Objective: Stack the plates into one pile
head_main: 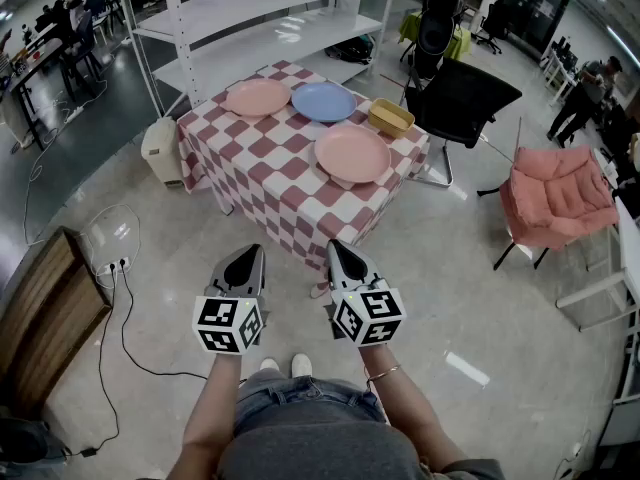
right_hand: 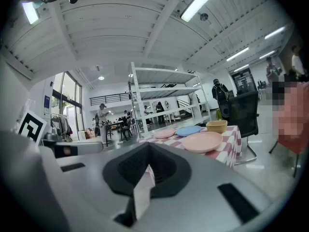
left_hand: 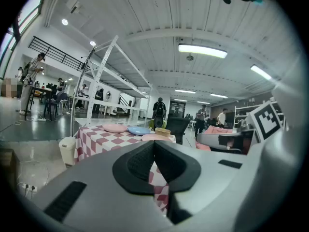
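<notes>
Checkered table (head_main: 262,158) bears three separate plates (head_main: 352,153), a yellow bowl (head_main: 390,117), chair (head_main: 462,93) alongside.

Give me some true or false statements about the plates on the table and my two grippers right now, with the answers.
1. The blue plate sits on top of the near pink plate. False: they lie apart on the checkered table.
2. A yellow bowl stands on the table. True.
3. The left gripper holds the far pink plate. False: it is shut, empty and short of the table.
4. The right gripper is shut and empty. True.
5. A black chair stands beside the table. True.
</notes>
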Action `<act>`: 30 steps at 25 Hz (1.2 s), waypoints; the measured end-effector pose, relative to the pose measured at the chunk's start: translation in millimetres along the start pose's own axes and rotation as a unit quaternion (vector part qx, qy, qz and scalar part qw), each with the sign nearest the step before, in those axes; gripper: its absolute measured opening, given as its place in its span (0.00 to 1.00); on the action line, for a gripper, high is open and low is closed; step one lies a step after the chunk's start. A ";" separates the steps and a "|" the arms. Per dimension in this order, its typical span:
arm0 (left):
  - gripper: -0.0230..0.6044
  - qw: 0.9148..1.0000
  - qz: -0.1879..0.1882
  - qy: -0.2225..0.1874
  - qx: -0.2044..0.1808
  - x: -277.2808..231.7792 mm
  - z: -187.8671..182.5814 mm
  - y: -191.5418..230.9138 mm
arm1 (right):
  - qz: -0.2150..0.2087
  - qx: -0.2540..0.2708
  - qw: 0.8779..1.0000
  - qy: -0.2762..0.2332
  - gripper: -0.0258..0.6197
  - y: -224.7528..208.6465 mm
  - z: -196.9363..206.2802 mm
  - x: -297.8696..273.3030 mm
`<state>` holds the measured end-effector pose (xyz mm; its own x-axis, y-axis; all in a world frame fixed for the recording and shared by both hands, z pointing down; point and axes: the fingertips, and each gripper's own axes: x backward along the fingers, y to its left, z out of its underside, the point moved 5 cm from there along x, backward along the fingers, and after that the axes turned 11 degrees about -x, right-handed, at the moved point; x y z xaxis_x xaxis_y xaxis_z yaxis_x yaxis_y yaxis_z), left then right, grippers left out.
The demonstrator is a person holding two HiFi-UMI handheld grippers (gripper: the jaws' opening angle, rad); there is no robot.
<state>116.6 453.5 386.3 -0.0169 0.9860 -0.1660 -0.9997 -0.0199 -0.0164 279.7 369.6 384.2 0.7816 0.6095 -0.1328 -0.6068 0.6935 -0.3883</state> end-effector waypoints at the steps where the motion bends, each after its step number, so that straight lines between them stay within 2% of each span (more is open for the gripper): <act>1: 0.06 1.000 0.000 0.001 0.001 0.1 0.6 -0.7 | 0.000 0.000 1.000 0.001 0.05 -0.4 0.1 0.6; 9: 0.06 1.000 -0.012 0.010 -0.008 -2.6 4.3 -2.3 | 0.012 -0.019 1.000 0.012 0.05 -15.3 7.3 -1.1; 30: 0.06 0.999 -0.046 0.020 0.013 -23.5 12.8 18.4 | 0.016 -0.026 0.999 0.026 0.05 -38.2 -2.2 -31.8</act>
<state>98.4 432.1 402.6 0.0757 0.9758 -0.2049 -0.9971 0.0758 -0.0070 278.4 322.8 401.2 0.7697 0.6085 -0.1930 -0.6239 0.6530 -0.4293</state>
